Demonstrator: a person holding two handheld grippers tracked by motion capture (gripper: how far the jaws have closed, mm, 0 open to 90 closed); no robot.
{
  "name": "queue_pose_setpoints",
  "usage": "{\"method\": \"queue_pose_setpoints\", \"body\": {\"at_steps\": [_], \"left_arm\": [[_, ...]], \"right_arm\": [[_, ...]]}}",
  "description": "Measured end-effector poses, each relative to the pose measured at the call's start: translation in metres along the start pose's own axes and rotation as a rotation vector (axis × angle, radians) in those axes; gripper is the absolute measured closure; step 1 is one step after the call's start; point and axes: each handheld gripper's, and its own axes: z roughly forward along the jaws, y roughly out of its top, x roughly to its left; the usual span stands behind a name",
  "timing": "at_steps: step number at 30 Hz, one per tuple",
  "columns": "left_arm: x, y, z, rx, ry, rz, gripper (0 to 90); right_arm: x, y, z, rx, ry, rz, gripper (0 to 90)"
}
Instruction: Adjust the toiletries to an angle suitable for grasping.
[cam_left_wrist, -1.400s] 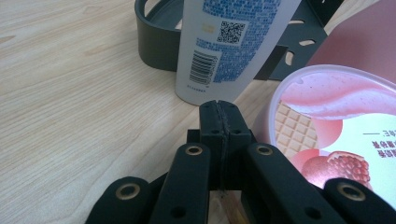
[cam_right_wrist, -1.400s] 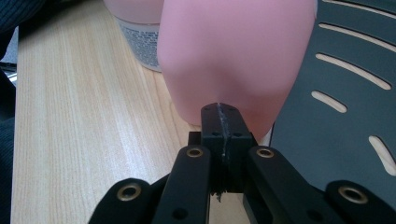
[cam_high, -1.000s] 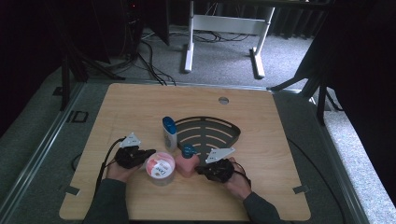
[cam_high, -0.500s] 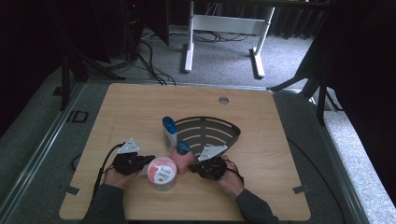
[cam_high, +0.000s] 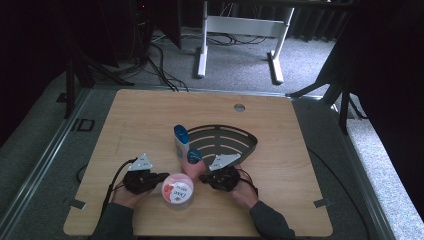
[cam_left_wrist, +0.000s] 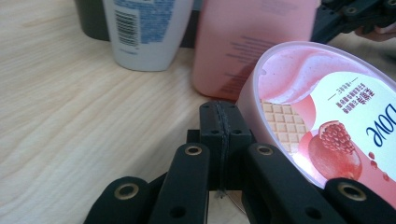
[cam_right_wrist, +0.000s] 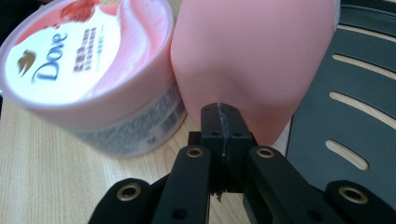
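A round pink Dove tub (cam_high: 177, 191) (cam_left_wrist: 327, 130) (cam_right_wrist: 88, 70) sits near the table's front edge. Behind it stands a pink bottle with a blue cap (cam_high: 193, 163) (cam_left_wrist: 247, 42) (cam_right_wrist: 252, 60), and a white bottle with a blue cap (cam_high: 181, 141) (cam_left_wrist: 144, 32) beside the dark slotted tray (cam_high: 227, 140) (cam_right_wrist: 359, 126). My left gripper (cam_high: 161, 177) (cam_left_wrist: 219, 116) is shut with nothing in it, its tips at the tub's left side. My right gripper (cam_high: 205, 179) (cam_right_wrist: 221, 119) is shut too, its tips against the base of the pink bottle.
The wooden table (cam_high: 150, 120) has a round cable hole (cam_high: 239, 107) at the back. A white desk frame (cam_high: 240, 30) and cables lie on the floor beyond. Bare wood lies left, right and behind the objects.
The left hand and the tub have shifted slightly toward the front edge. The right hand has stayed by the pink bottle.
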Motion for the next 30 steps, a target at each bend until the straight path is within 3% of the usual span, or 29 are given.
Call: {"method": "queue_pose_setpoints", "body": {"at_steps": [3,6,15,24,30], "left_arm": [[-0.005,0.001,0.003,0.005,-0.014,0.014,89.7],[-0.008,0.003,0.003,0.011,0.0,0.023,88.5],[-0.016,-0.006,-0.015,0.028,0.014,0.018,89.6],[-0.023,-0.01,-0.019,0.046,0.012,0.009,89.9],[-0.03,-0.008,-0.016,0.052,-0.021,0.008,89.9]], "right_arm": [[0.0,-0.001,0.0,-0.006,0.001,0.003,90.0],[0.001,-0.001,-0.002,-0.008,0.002,0.005,90.0],[0.017,-0.013,-0.018,0.011,0.012,-0.028,90.0],[0.038,-0.021,-0.022,0.021,0.06,-0.057,89.8],[0.048,-0.022,-0.027,0.028,0.098,-0.071,89.6]]}}
